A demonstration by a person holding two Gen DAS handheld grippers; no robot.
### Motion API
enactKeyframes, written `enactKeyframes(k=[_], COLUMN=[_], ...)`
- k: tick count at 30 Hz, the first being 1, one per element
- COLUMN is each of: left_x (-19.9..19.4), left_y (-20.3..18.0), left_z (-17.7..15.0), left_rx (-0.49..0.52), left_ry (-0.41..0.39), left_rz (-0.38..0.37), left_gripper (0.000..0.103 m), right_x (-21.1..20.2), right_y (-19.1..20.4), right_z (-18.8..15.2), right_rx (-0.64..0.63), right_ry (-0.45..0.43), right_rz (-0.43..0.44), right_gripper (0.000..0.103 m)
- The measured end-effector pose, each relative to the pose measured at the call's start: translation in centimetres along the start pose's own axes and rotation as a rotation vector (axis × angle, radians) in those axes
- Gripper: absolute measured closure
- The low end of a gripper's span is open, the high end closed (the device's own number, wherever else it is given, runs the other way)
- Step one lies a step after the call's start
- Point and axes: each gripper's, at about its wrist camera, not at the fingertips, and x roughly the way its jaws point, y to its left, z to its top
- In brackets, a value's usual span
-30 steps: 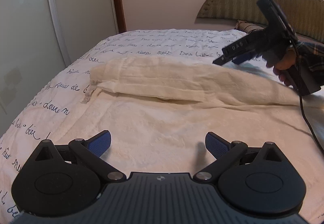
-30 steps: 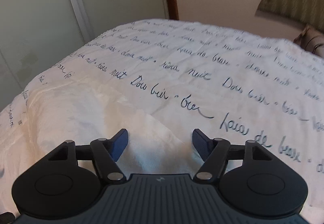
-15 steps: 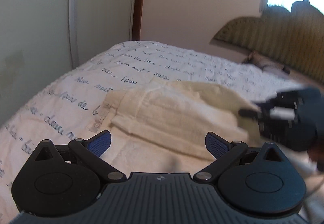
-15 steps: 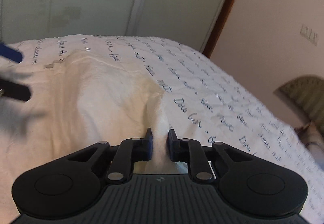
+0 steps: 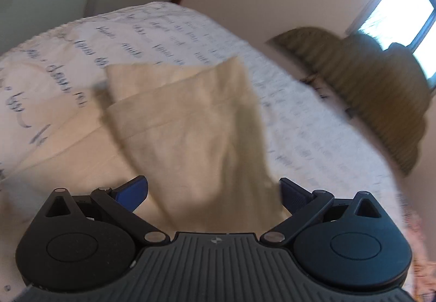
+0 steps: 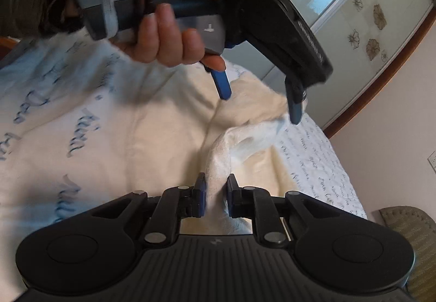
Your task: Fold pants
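A: On the bed [image 6: 54,116], the cream pants [image 6: 169,138] lie across the script-printed cover, and a ridge of the cloth rises straight into the right gripper [image 6: 215,198], whose jaws are drawn narrow on that fold.

B: And the left gripper [image 5: 212,190]?

A: Its jaws stand wide apart. In its own view a raised flap of the pants fills the gap between the blue fingers [image 5: 133,190], but they are not pinched on it (the picture is blurred, so whether cloth touches a pad I cannot tell).

B: Which way does the garment run from there?

A: From the right jaws the fold runs away toward the far side, where the left gripper hangs above it, held in the person's hand [image 6: 169,37], fingers pointing down at the cloth. The long axis seems to run from the right gripper's pinch toward the left one.

B: So the left is nearer the free end?

A: I judge so; it sits just over the far stretch, well placed to close there.
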Motion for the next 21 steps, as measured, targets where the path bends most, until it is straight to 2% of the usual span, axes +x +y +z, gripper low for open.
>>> enactKeyframes(k=[3, 6, 8, 9, 10, 11, 12, 15, 17, 19, 21], left_x=[0.2, -0.7, -0.3, -0.1, -0.1, -0.3, -0.6, -2.1, -3.4, -4.4, -5.1], left_y=[-0.4, -2.5, -3.1, -2.9, -2.5, -1.8, -1.2, 0.2, 1.6, 3.3, 4.3], left_z=[-0.1, -0.4, -0.7, -0.9, -1.1, -1.5, -1.9, -3.5, -4.8, -5.8, -6.6], left_rx=[-0.015, 0.116, 0.176, 0.167, 0.145, 0.102, 0.064, 0.017, -0.04, -0.124, -0.157], left_ry=[0.006, -0.135, -0.154, -0.151, -0.151, -0.146, -0.147, -0.197, -0.225, -0.247, -0.265], left_rz=[0.058, 0.165, 0.255, 0.259, 0.243, 0.212, 0.203, 0.203, 0.191, 0.174, 0.185], left_gripper=[0.002, 0.002, 0.002, 0.013, 0.02, 0.035, 0.043, 0.054, 0.058, 0.061, 0.062], right_x=[0.0, 0.0, -0.1, -0.2, -0.3, -0.4, -0.5, -1.1, -1.4, -2.9, -4.3], right_y=[0.8, 1.2, 1.3, 1.5, 1.4, 1.4, 1.7, 2.3, 2.3, 1.7, -0.5], right_z=[-0.3, -0.2, -0.3, -0.4, -0.4, -0.5, -0.5, -0.4, -0.1, -0.3, -0.5], right_rx=[-0.019, -0.037, -0.038, -0.038, -0.032, -0.027, -0.023, -0.028, -0.033, -0.026, 0.035], right_ry=[-0.004, -0.006, -0.012, -0.016, -0.018, -0.018, -0.016, 0.012, 0.029, 0.03, 0.025], right_rz=[-0.016, -0.04, -0.053, -0.059, -0.062, -0.061, -0.059, -0.034, -0.024, 0.016, 0.044], right_gripper=[0.088, 0.088, 0.088, 0.088, 0.088, 0.087, 0.086, 0.082, 0.08, 0.079, 0.079])
